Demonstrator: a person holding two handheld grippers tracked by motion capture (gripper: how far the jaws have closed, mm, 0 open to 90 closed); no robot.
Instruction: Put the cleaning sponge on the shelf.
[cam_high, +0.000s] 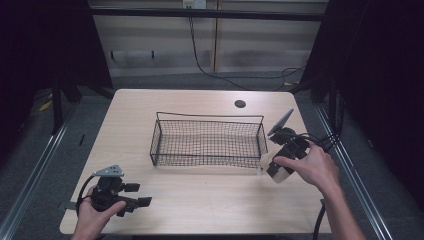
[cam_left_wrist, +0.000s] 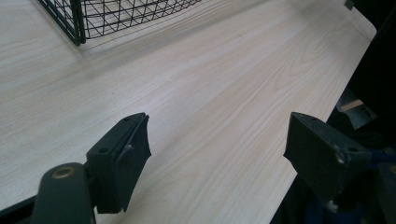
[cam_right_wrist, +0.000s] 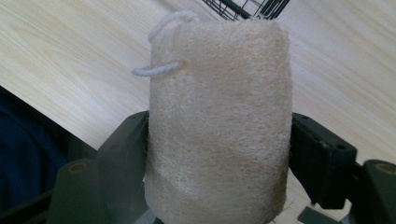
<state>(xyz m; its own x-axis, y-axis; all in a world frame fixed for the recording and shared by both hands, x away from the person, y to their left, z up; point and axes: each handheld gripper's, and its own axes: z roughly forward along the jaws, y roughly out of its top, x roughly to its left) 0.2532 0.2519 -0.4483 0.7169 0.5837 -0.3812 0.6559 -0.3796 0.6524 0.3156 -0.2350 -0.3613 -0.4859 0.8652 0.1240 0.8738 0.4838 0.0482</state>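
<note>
The pale wooden worktop (cam_high: 200, 200) carried a black wire basket (cam_high: 207, 142) at its middle, standing empty of goods. At the basket's right end the right gripper (cam_high: 270, 162) hung just beside the wire wall, its jaws closed on a beige loofah sponge (cam_right_wrist: 219, 121), which stood upright between them with a white cord loop (cam_right_wrist: 163, 44) at its top. Near the worktop's front left corner, well apart from the basket, the left gripper (cam_left_wrist: 217, 144) rested low with its jaws spread wide and holding nothing.
</note>
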